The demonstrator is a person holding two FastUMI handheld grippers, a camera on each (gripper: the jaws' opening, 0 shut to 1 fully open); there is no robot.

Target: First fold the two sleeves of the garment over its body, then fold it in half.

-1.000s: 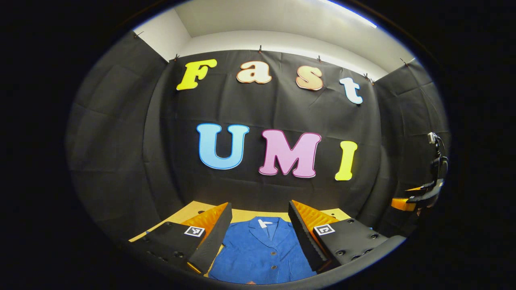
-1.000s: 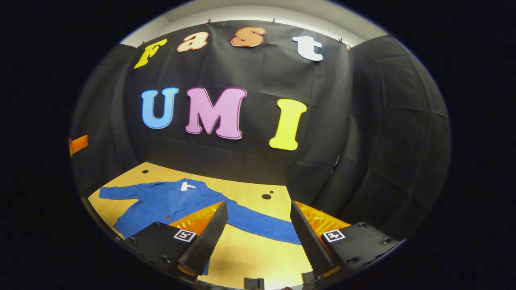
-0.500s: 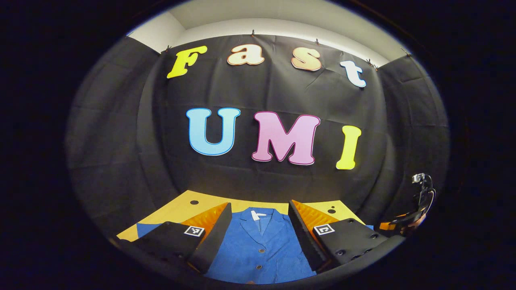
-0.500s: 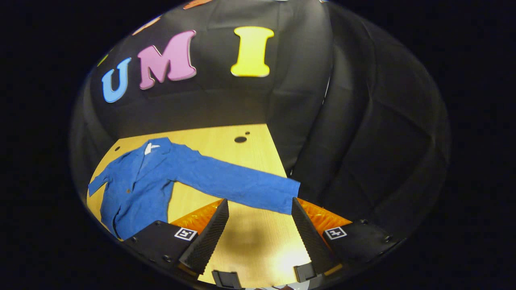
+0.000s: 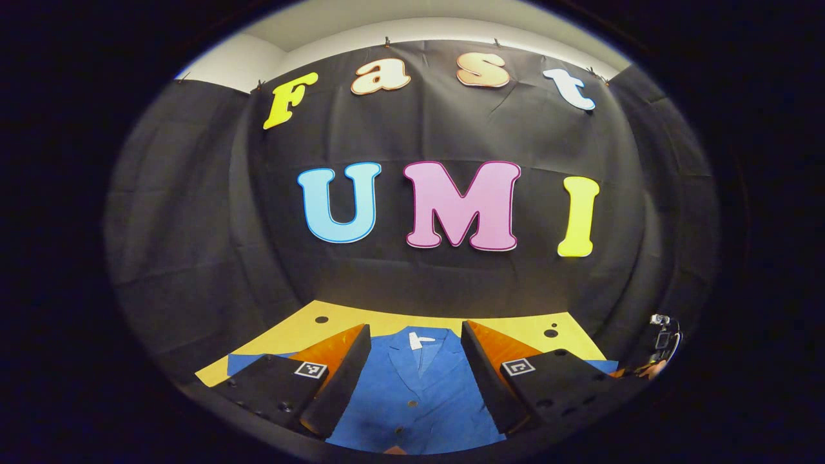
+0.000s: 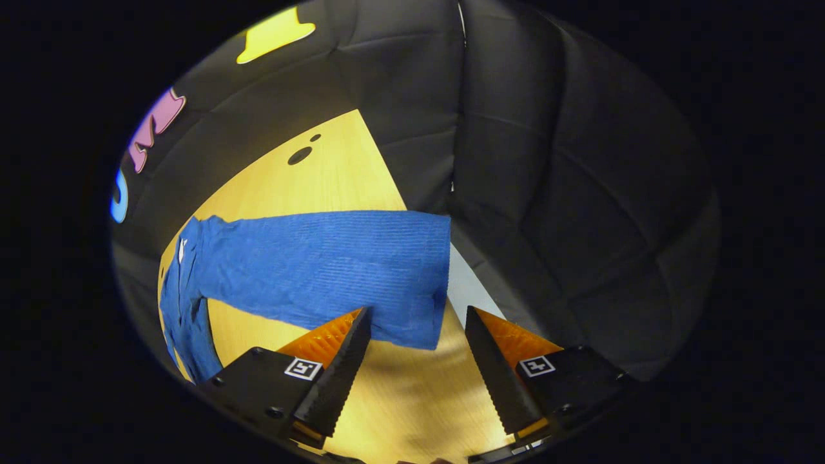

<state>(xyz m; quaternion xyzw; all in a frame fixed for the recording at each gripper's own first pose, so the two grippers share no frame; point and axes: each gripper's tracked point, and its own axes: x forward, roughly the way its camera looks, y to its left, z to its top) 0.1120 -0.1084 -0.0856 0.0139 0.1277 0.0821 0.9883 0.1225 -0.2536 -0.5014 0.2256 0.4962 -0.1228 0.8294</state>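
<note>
A blue buttoned jacket (image 5: pixel 419 393) lies flat and face up on the yellow table (image 5: pixel 341 320), collar toward the back wall. My left gripper (image 5: pixel 416 338) hovers open over its chest, the fingers to either side of the collar. In the right gripper view one sleeve (image 6: pixel 322 264) stretches across the table toward its right edge. The cuff (image 6: pixel 416 322) lies just beyond my right gripper (image 6: pixel 416 316), which is open and close above the table, nothing between its fingers. The other gripper (image 5: pixel 657 351) shows small at the far right of the left gripper view.
The table (image 6: pixel 399 399) has small round holes (image 6: pixel 300 154) near its back edge. Black cloth walls (image 6: pixel 567 212) close in behind and to the right, right by the sleeve's cuff. Bare wood lies in front of the cuff.
My right gripper has swung right and dropped toward the sleeve's cuff, which now looms large just ahead of its fingers. The left gripper has tilted down slightly over the jacket's chest.
</note>
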